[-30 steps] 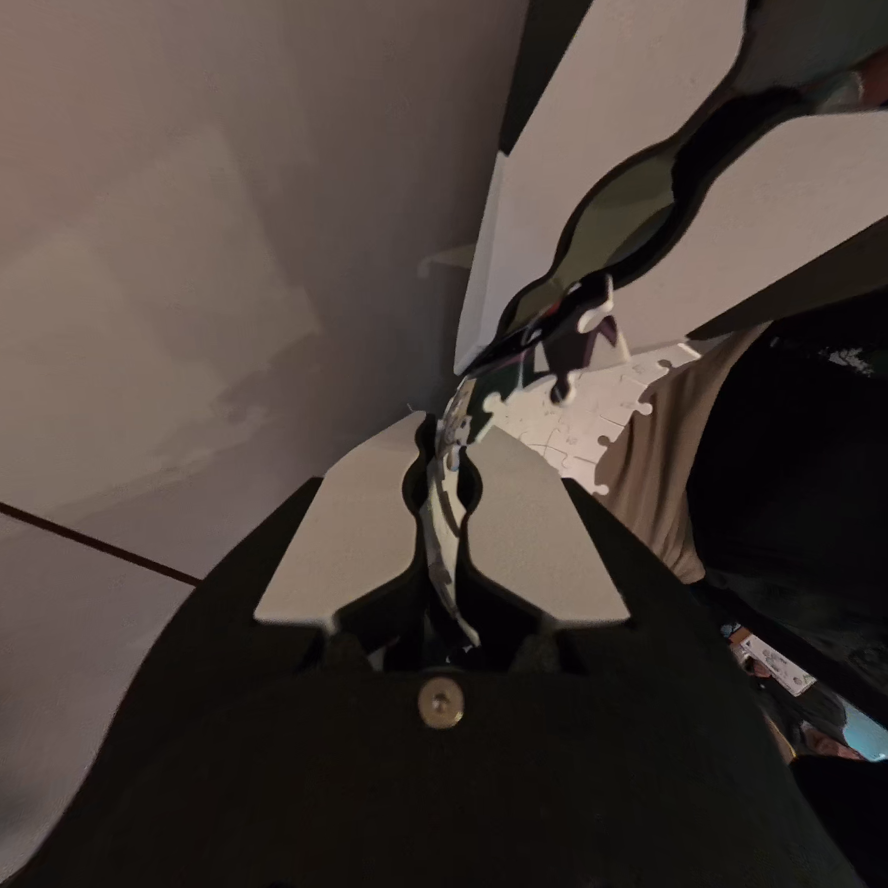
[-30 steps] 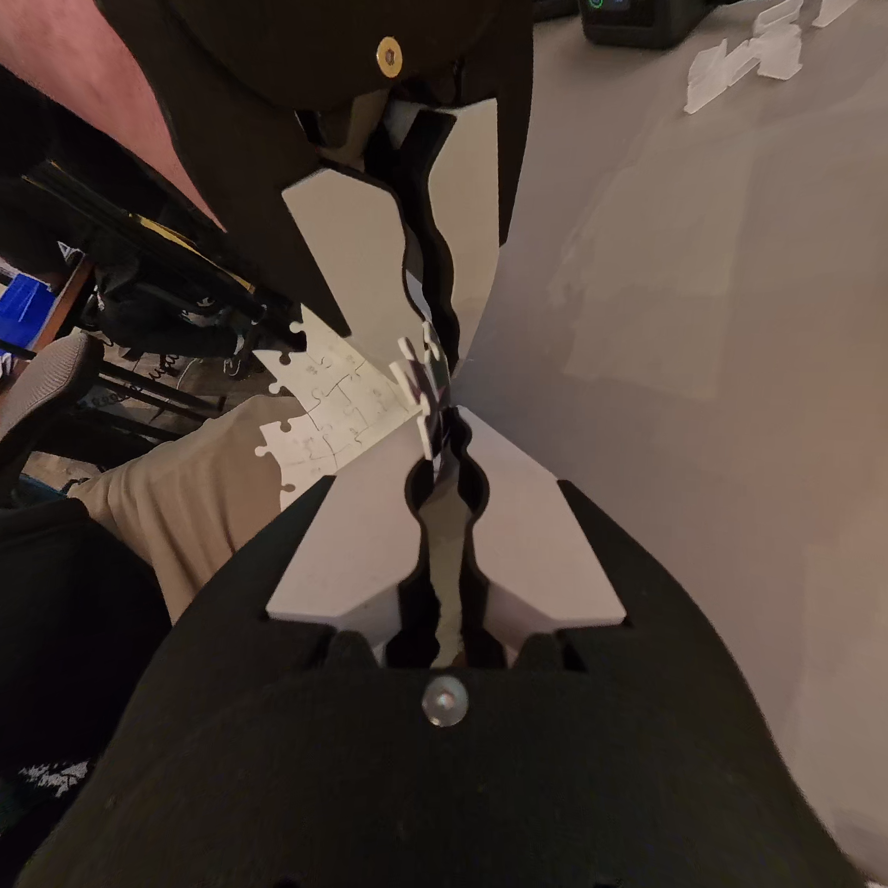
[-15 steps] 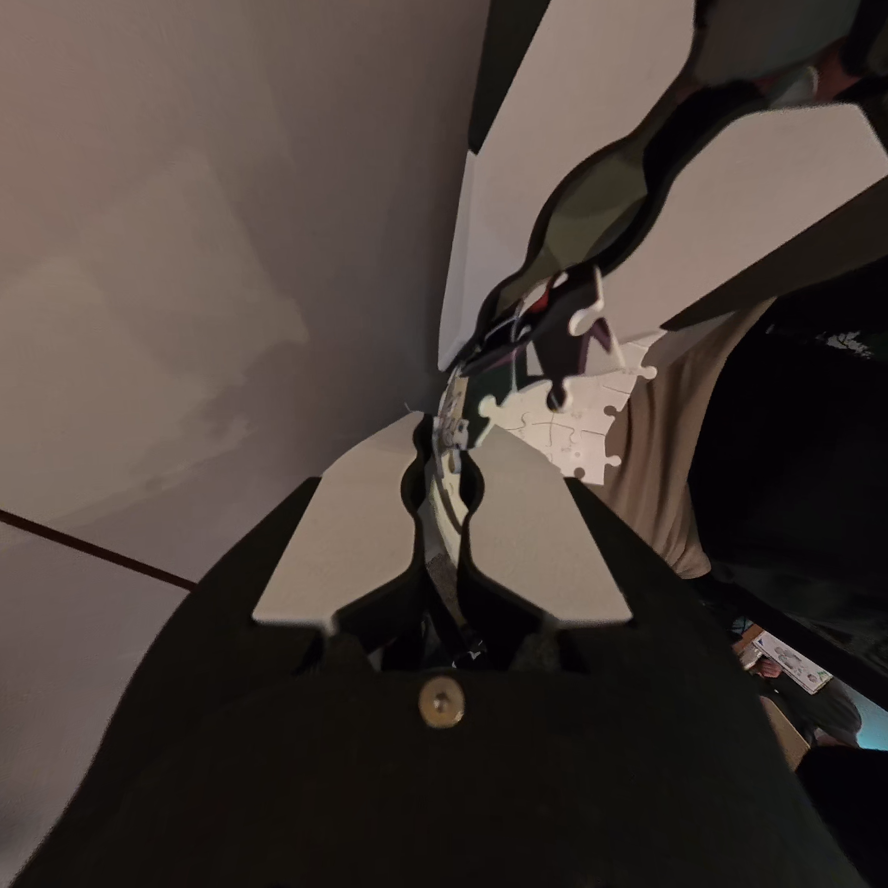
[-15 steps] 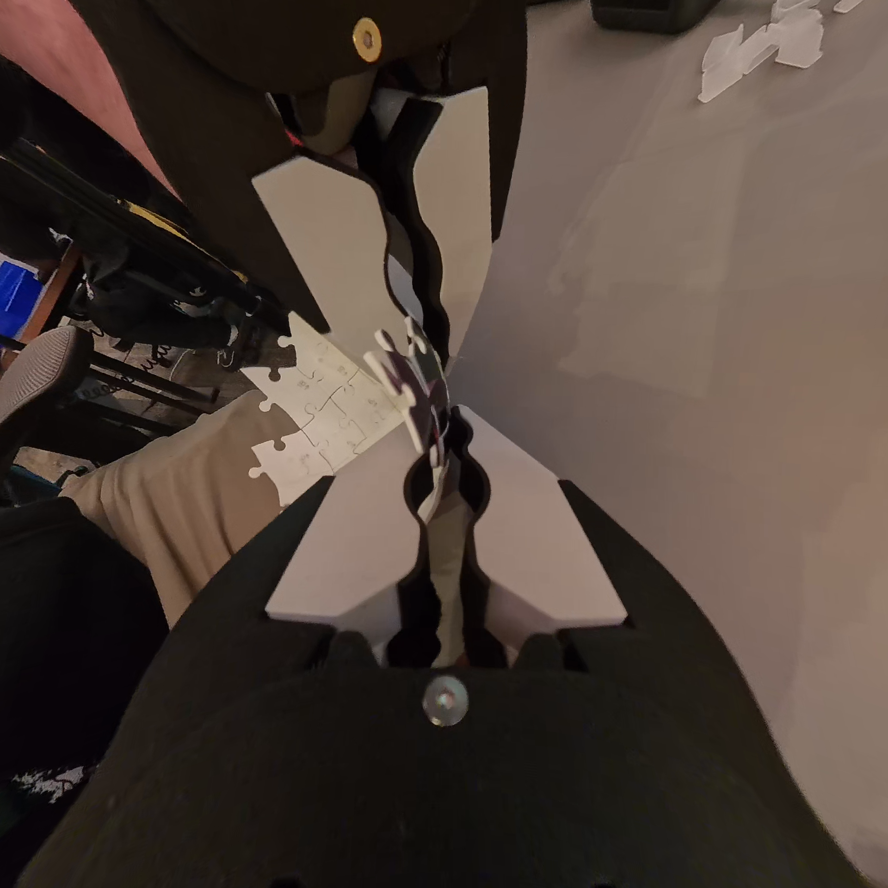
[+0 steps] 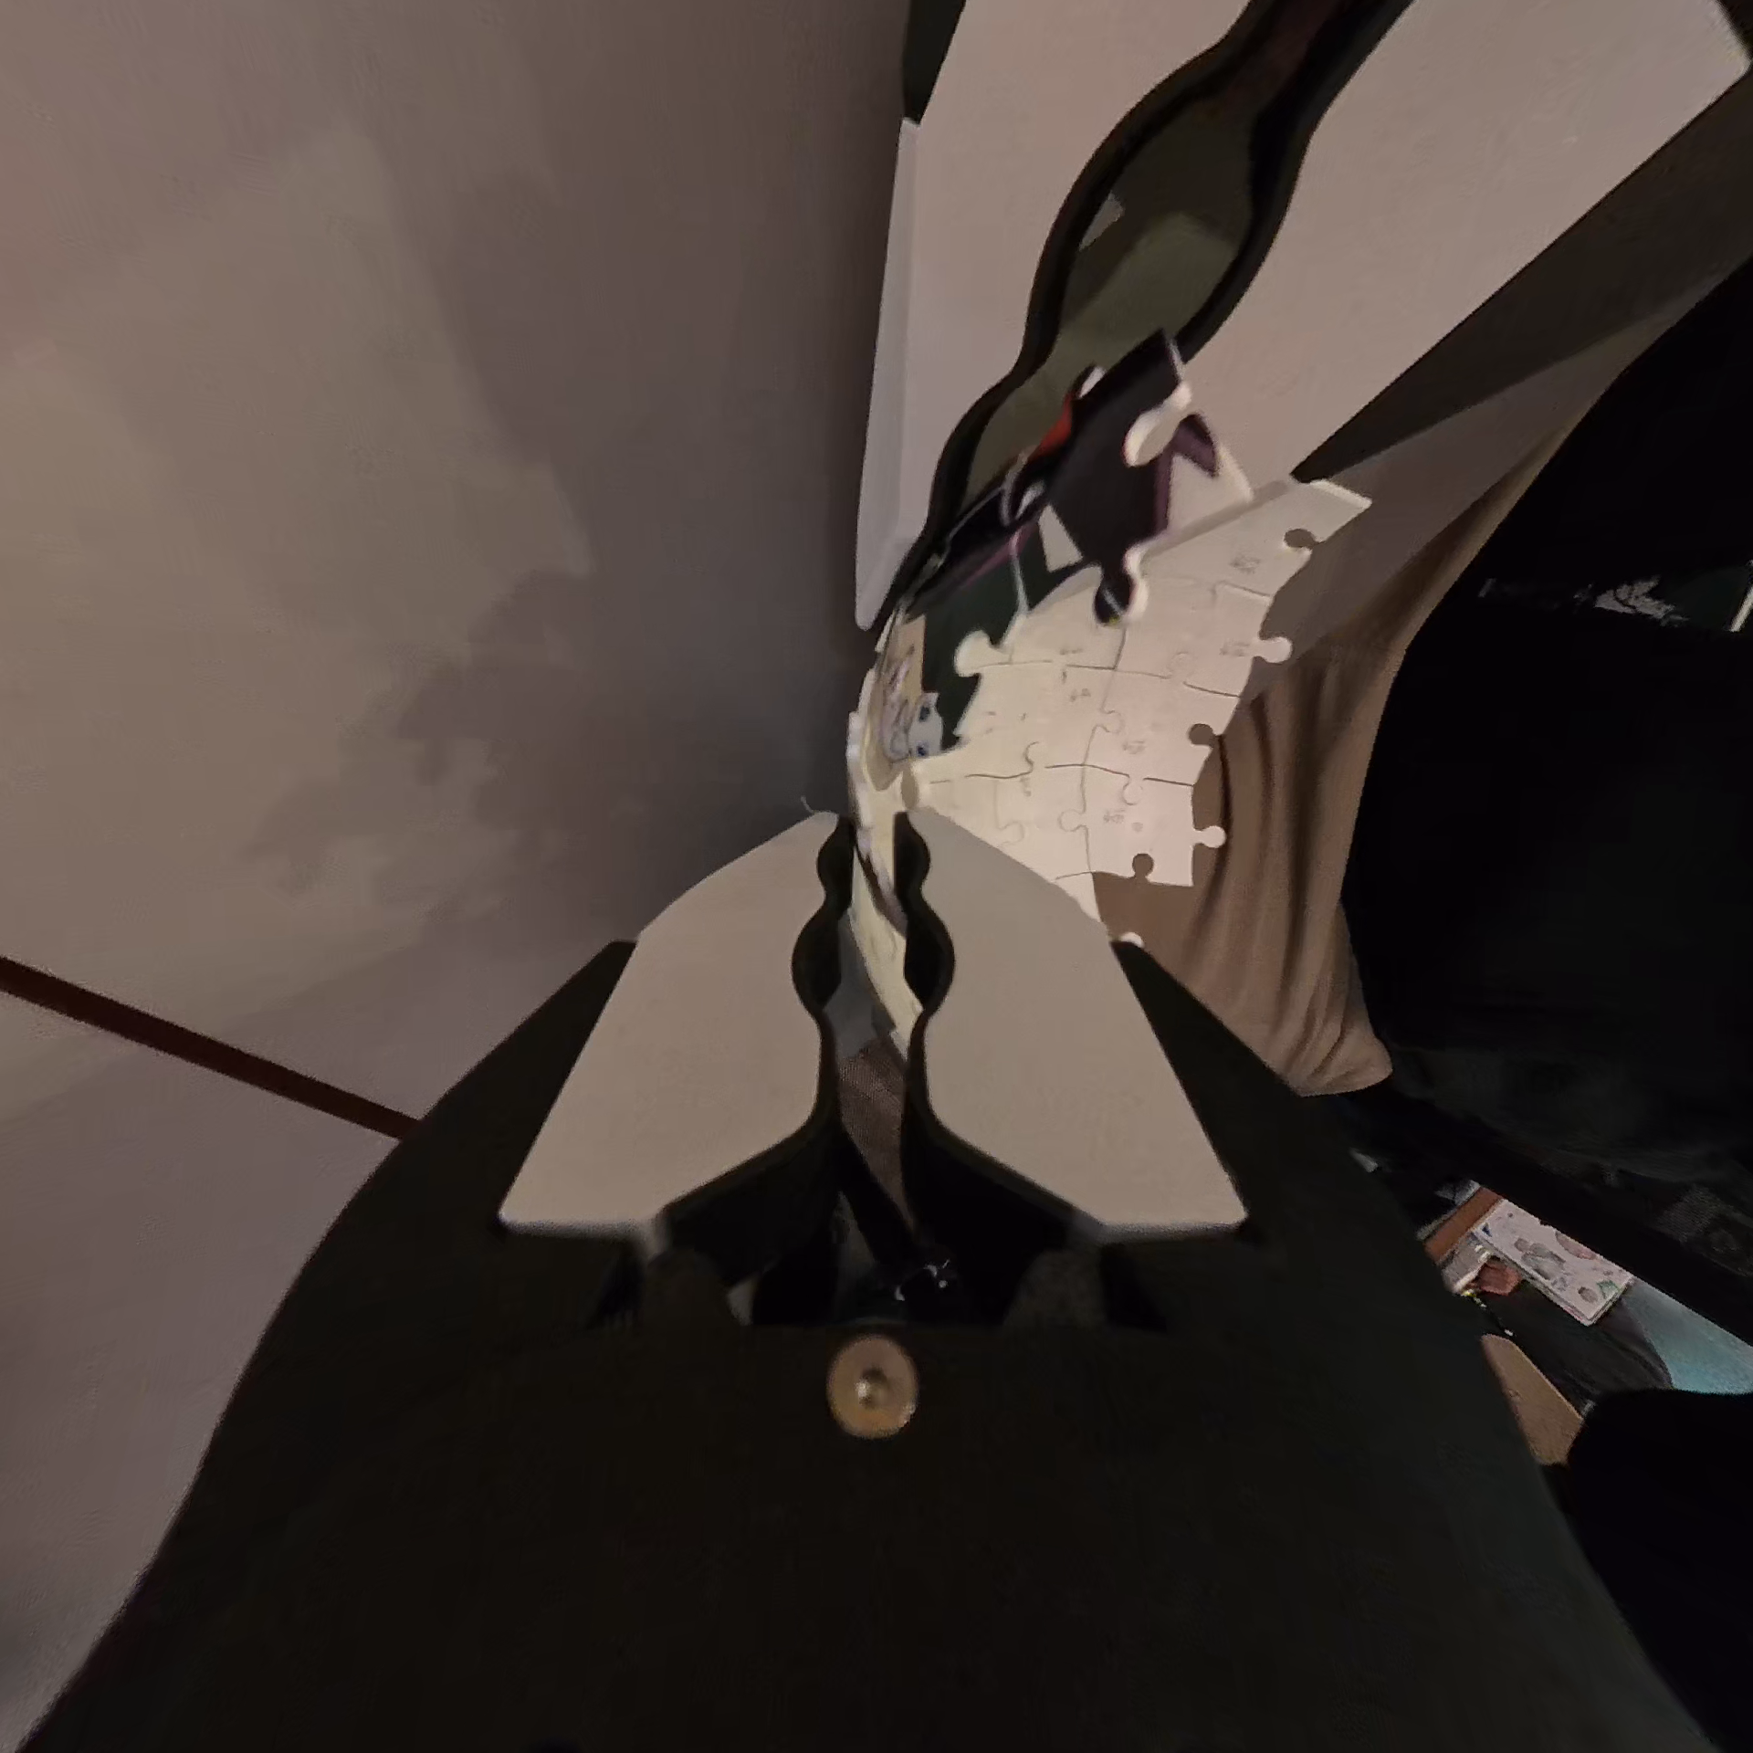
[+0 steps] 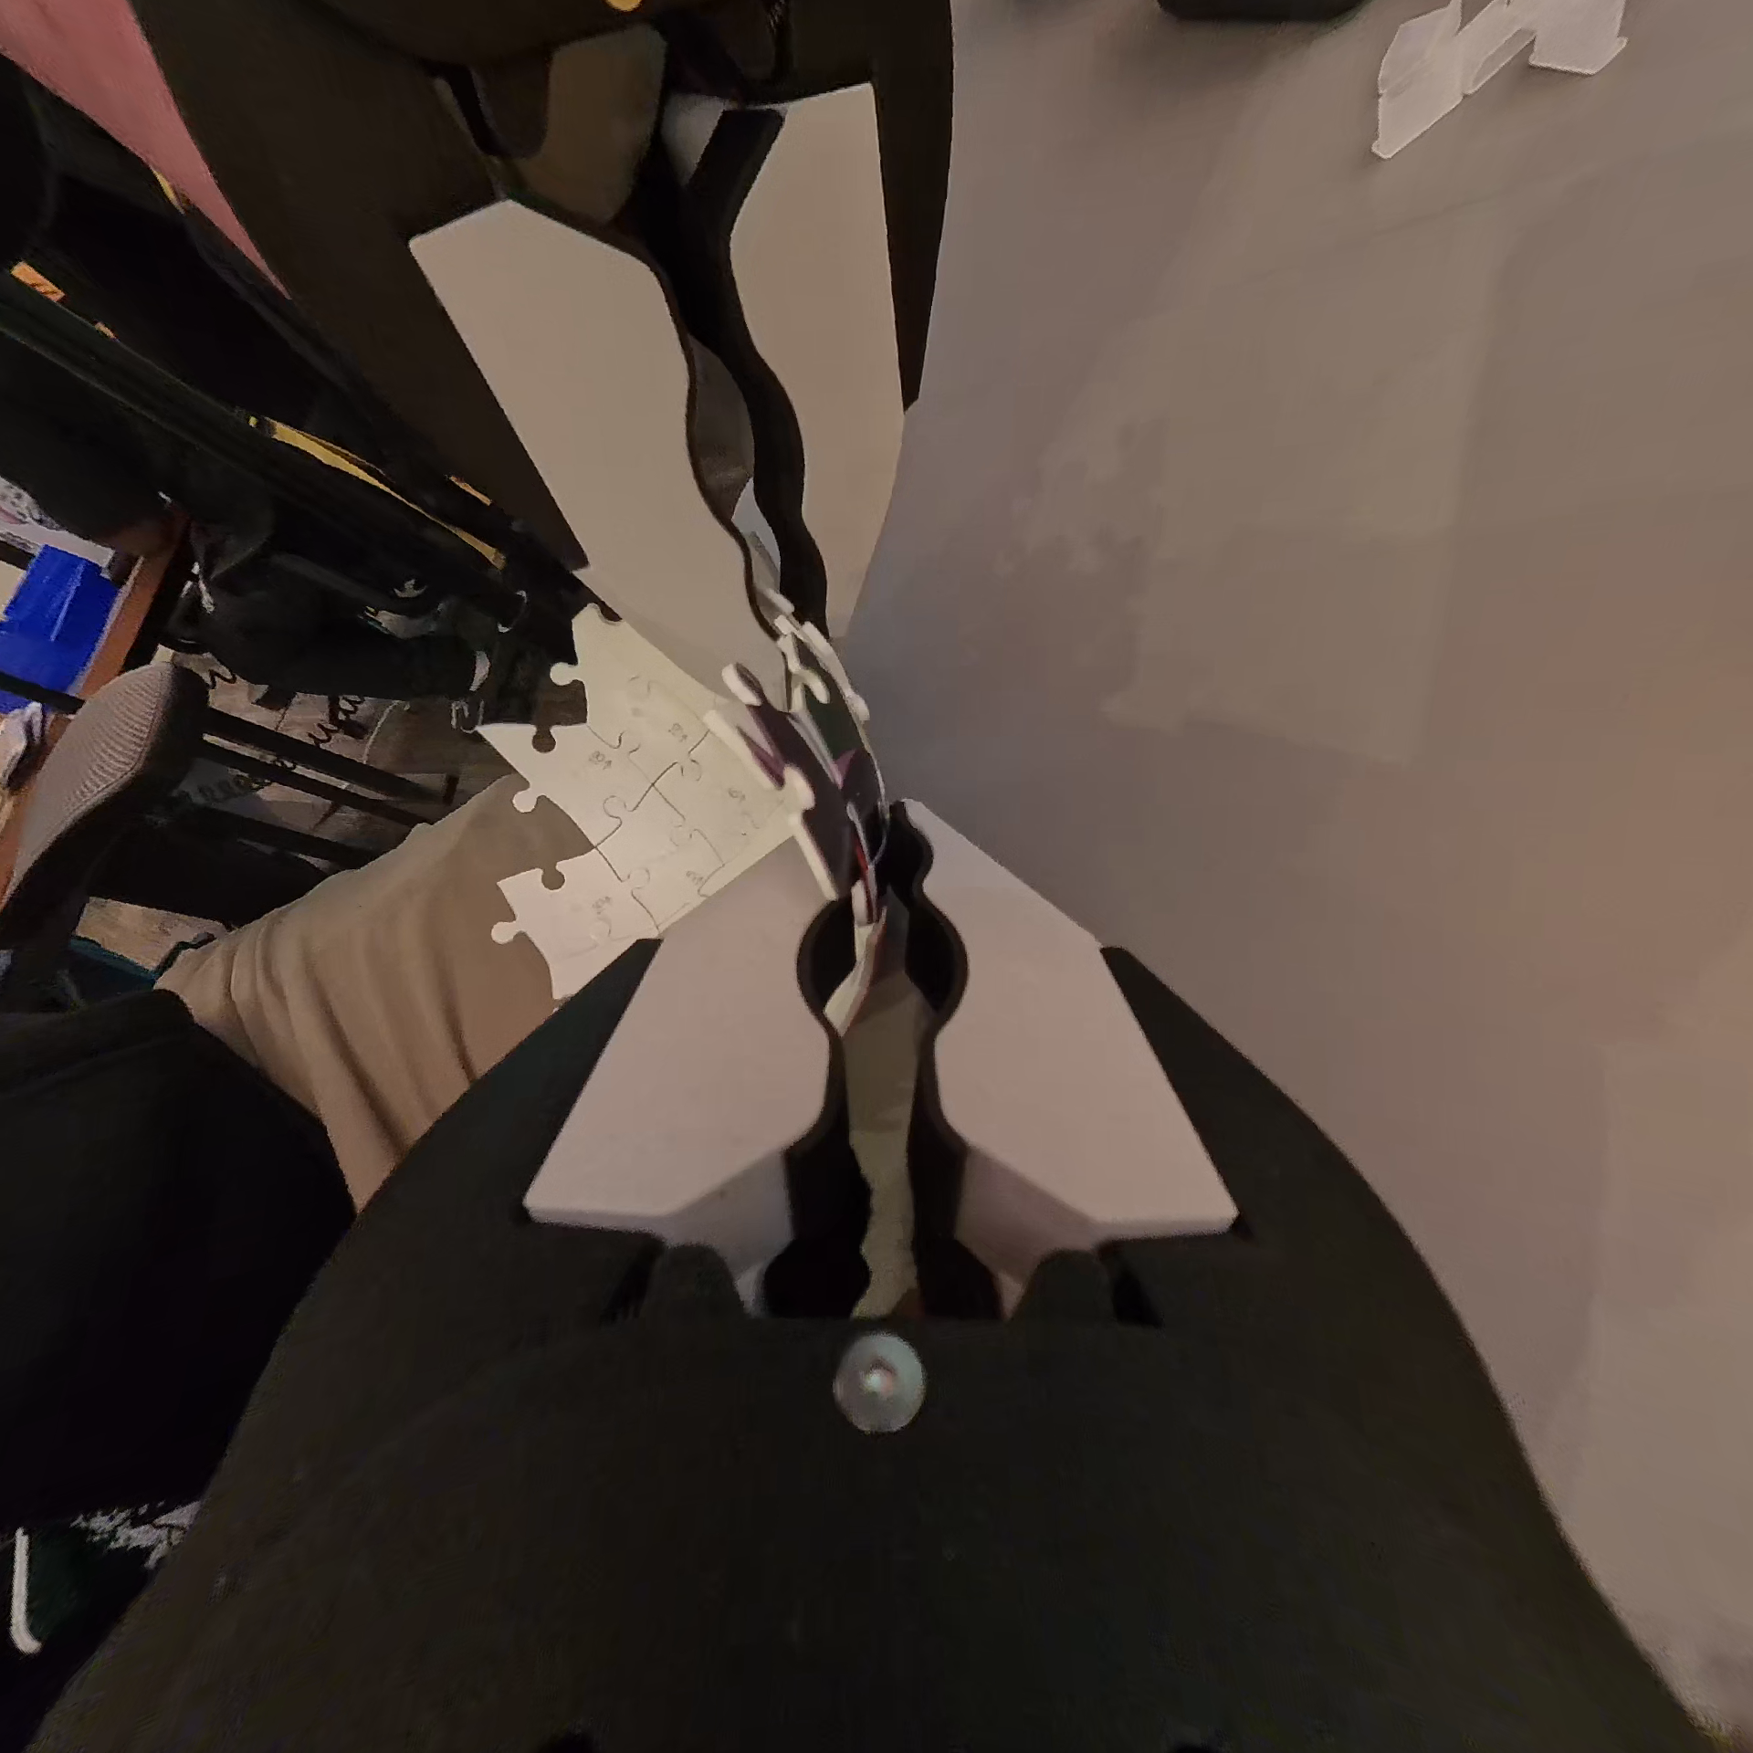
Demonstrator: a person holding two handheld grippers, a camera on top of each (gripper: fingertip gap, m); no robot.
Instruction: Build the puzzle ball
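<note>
My left gripper (image 5: 868,835) is shut on the edge of a curved puzzle ball section (image 5: 1110,749), made of several joined pieces with the white inner side facing the camera. My right gripper (image 5: 958,550) comes in from the top right, shut on a dark printed puzzle piece (image 5: 1110,474) that lies against the section's upper edge. In the right wrist view, my right gripper (image 6: 877,835) grips the dark piece (image 6: 816,768). The left gripper (image 6: 802,617) meets it tip to tip from above, and the white section (image 6: 655,806) spreads to the left. I cannot tell whether the piece is locked in.
A grey table (image 6: 1328,854) lies beyond both grippers. Several loose white pieces (image 6: 1480,57) lie at its far right. A person's leg in tan trousers (image 6: 360,977) and a chair (image 6: 104,749) are at the left, below the table edge. Less than 4 cm separates the two grippers' tips.
Both grippers stay shut. The curved section has swung round, so more of its white inner side shows. The right gripper and its dark piece have shifted up along the section's edge.
</note>
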